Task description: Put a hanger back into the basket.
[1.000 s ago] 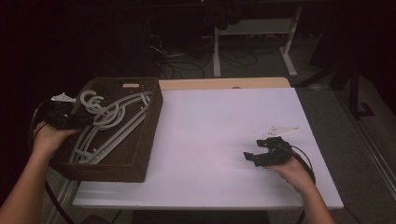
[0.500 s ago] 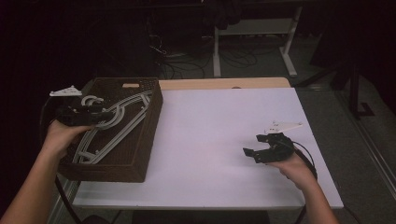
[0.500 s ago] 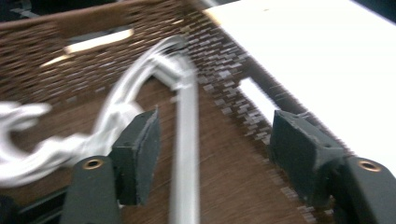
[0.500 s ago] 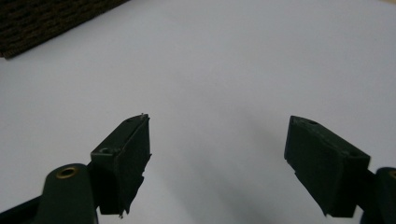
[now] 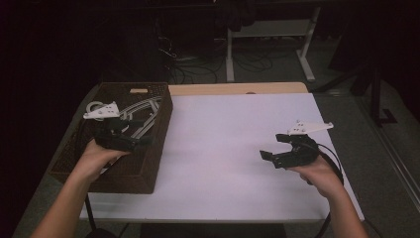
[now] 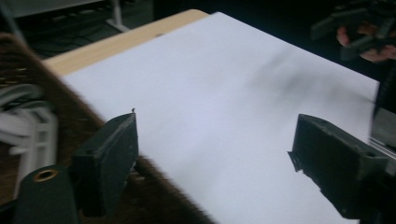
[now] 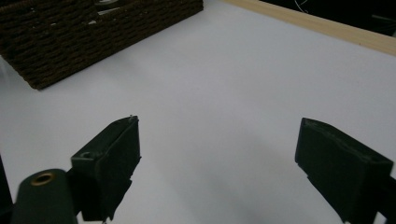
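Note:
A brown woven basket [image 5: 130, 171] stands on the left of the white table [image 5: 233, 148] and holds white plastic hangers [image 5: 144, 106]. My left gripper [image 5: 146, 141] hovers over the basket's right side, open and holding nothing, its jaws pointing toward the table. In the left gripper view the open left gripper [image 6: 215, 135] spans the basket rim [image 6: 70, 116] and the white table, with the hangers [image 6: 28, 128] at the left. My right gripper [image 5: 271, 147] hangs open above the table's right part. The right gripper view shows the open right gripper [image 7: 217, 140] over bare white surface, the basket [image 7: 93, 32] far off.
A strip of bare wood [image 5: 237, 89] runs along the table's far edge. Beyond it stand white table legs [image 5: 230, 54] and floor cables in the dark. The other hand with its gripper [image 6: 362, 30] appears at the top right of the left gripper view.
My left gripper has moved right and nearer across the basket, now pointing at the table. The right gripper has drifted slightly away from me. Both remain open.

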Available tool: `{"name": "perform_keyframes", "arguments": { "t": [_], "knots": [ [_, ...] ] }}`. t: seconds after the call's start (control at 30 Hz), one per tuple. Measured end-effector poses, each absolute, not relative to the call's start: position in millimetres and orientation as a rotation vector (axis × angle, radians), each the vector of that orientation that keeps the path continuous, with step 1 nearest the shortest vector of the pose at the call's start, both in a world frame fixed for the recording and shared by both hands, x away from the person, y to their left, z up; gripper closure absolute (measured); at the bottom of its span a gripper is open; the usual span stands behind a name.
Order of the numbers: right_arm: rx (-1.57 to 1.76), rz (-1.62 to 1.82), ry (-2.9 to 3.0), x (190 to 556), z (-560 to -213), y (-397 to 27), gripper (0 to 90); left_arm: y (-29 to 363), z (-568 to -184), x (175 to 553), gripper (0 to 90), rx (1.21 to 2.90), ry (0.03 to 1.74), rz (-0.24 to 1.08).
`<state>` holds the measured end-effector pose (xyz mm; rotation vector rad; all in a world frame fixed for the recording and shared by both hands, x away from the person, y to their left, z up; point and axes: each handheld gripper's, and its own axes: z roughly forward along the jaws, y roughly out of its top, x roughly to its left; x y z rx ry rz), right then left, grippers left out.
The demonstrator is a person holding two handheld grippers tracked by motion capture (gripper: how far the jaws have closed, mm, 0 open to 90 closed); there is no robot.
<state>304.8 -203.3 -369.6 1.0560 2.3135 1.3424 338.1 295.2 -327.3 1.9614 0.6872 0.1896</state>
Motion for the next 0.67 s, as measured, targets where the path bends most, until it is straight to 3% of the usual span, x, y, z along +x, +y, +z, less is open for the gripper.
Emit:
{"name": "perform_keyframes", "arguments": {
  "t": [0.23,0.67],
  "knots": [
    [1.044,1.386,2.287,303.1,-361.6,-201.5,2.9,279.8,-339.9,330.2,1.2,1.993,0.641,0.153],
    [1.025,1.386,2.297,302.4,-362.8,-200.4,2.3,278.4,-341.3,328.3,0.0,1.966,0.636,0.148]
  ]
}}
